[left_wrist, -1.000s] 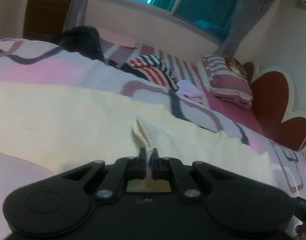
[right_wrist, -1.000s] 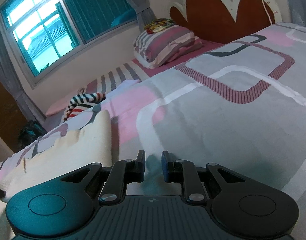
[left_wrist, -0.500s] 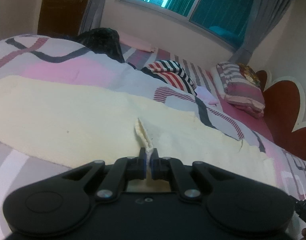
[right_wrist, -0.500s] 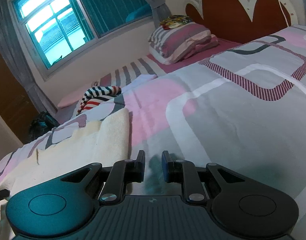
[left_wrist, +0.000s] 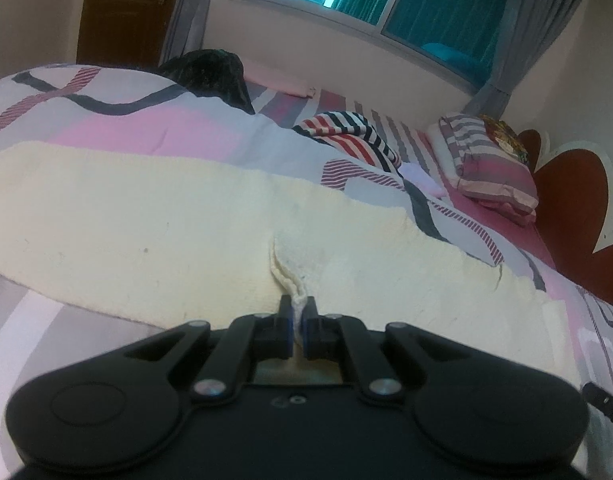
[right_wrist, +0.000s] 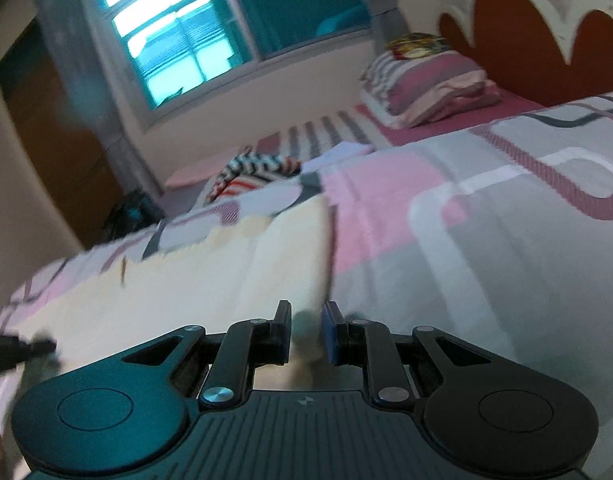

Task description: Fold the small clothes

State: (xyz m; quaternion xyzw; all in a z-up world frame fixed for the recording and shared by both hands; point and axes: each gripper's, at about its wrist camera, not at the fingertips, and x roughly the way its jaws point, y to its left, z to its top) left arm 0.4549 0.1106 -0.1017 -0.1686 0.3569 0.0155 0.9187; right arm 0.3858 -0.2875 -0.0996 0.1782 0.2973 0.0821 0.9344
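Your left gripper [left_wrist: 297,312] tips downward onto the bed, its body level across the left wrist view. Its jaws are pressed together on a small raised fold of the cream cloth [left_wrist: 146,232], which stands up in a thin ridge between the pads. That ridge runs straight away from your fingertips, roughly toward the striped garment [left_wrist: 346,140].

The cream cloth lies flat on the patterned quilt [left_wrist: 138,136], on your side of the striped garment and apart from it, with a band of quilt between them. Its long axis runs across the left wrist view, from the left edge down to the lower right. The near edge passes under your left gripper. The far edge is ragged on the right, below and to the right of the striped garment.

Your right gripper [right_wrist: 307,320] also angles downward, rolled so the bed slopes up to the right in its view, which is blurred. It sits at the cloth's right-hand end, on the near side of the striped garment and well short of it. Its jaws have just been closing, yet a gap shows between them. The cloth's end edge seems to lie in that gap, though blur hides any contact.
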